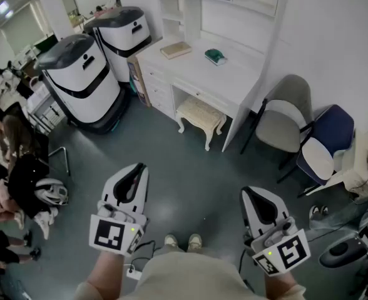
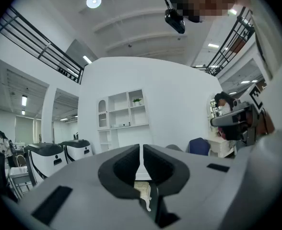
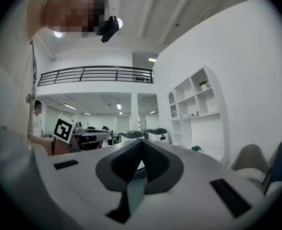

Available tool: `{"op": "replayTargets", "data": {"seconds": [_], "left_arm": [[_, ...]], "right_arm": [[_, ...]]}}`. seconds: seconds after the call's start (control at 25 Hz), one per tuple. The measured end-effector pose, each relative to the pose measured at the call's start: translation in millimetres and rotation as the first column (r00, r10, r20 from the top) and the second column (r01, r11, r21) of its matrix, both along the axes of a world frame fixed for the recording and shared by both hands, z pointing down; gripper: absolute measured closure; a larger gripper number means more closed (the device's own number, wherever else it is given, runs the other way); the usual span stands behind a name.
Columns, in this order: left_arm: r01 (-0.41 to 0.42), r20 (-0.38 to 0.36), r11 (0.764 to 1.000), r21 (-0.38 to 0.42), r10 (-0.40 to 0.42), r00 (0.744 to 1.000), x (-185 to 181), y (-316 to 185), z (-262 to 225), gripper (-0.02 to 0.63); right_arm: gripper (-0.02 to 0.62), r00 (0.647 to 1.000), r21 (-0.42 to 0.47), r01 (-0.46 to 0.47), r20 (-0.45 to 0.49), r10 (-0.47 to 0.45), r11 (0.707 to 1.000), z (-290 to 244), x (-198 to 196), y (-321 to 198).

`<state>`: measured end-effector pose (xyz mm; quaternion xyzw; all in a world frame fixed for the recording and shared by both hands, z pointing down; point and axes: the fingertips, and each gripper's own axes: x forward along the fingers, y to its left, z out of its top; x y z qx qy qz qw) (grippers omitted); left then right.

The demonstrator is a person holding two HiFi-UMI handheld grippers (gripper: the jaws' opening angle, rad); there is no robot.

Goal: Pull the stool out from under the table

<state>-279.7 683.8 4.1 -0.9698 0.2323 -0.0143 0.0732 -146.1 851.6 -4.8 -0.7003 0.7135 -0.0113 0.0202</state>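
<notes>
Cream cushioned stool (image 1: pixel 200 113) tucked under white table (image 1: pixel 234 80).

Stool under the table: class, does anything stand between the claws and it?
Nothing visible does. Only bare grey floor lies between the left claw, the right claw and the stool, tucked under the white table. The grey chair stands aside, to the right.

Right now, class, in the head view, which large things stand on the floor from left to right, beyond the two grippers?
Nearer white machine → farther white machine → stool → grey chair → blue chair. The desk is left out, since it spans over the stool.
</notes>
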Motion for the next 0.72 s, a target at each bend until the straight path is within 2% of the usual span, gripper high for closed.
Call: {"op": "replayTargets", "data": {"seconds": [0.32, 0.72], "left_arm": [[-0.004, -0.003, 1.000, -0.014, 0.004, 1.000, 0.0, -0.1, 3.1, 0.566], [0.010, -0.011, 1.000, -0.014, -0.011, 1.000, -0.8, 5.2, 3.1, 0.566]], "right_arm": [[0.574, 0.999, 0.029, -0.012, 0.051, 0.011, 0.999, -2.1, 7.5, -1.4], [0.574, 0.998, 0.050, 0.024, 0.061, -0.027, 0.998, -1.9, 1.8, 2.5]]}}
